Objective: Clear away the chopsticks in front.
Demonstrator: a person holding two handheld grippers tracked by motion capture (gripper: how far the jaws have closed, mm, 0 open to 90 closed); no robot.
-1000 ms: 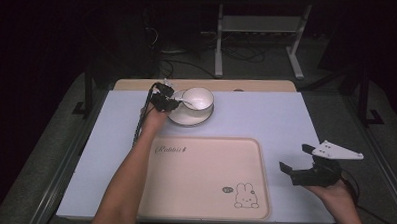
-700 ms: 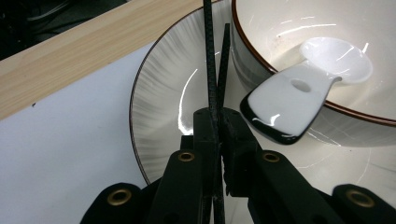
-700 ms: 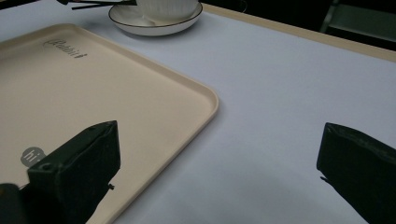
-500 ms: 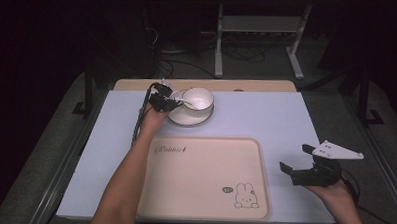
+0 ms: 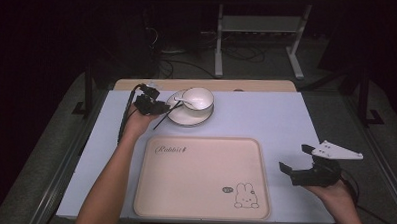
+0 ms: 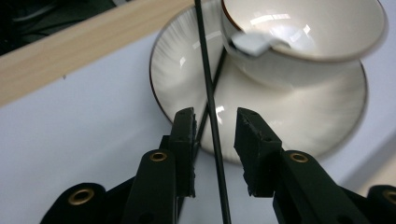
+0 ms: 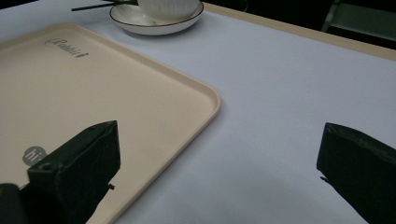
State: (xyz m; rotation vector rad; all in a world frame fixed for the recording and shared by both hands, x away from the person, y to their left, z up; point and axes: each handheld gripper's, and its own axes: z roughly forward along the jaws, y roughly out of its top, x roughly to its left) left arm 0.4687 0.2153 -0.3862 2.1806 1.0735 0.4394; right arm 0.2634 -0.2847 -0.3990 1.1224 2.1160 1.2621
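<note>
The left hand-held gripper (image 6: 214,128) has just been opening, its jaws loosely straddling the black chopsticks (image 6: 211,102) propped on the saucer (image 6: 187,70), apparently releasing them there. The right hand-held gripper (image 7: 219,163) is waiting wide open and empty beside the tray (image 7: 140,107).

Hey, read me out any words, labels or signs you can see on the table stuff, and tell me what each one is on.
"Rabbit": cursive script in the top left corner of the beige tray.
"hi": in a small grey speech bubble beside the rabbit drawing on the same tray.
The bowl and saucer carry no text.
</note>
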